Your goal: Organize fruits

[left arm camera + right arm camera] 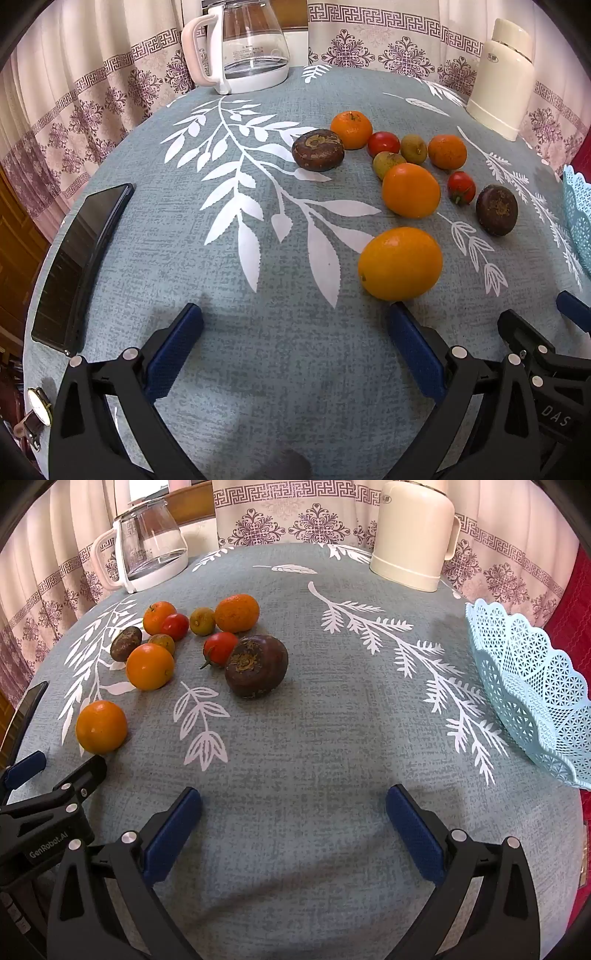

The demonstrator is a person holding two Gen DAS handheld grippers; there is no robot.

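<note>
Several fruits lie loose on the grey-blue leaf-print tablecloth (258,369). In the left wrist view a large orange (400,263) sits just beyond my right fingertip, with another orange (411,190), two tomatoes (383,143), two dark brown fruits (318,149) and small green ones (413,148) farther back. My left gripper (295,314) is open and holds nothing. In the right wrist view the nearest dark fruit (256,665) lies ahead to the left, and a light blue lattice basket (532,686) stands at the right edge. My right gripper (293,797) is open over bare cloth.
A glass kettle (247,44) and a cream thermos jug (412,535) stand at the table's far edge before patterned curtains. A black phone (79,266) and a wristwatch (38,406) lie at the left edge. The other gripper shows at each view's side.
</note>
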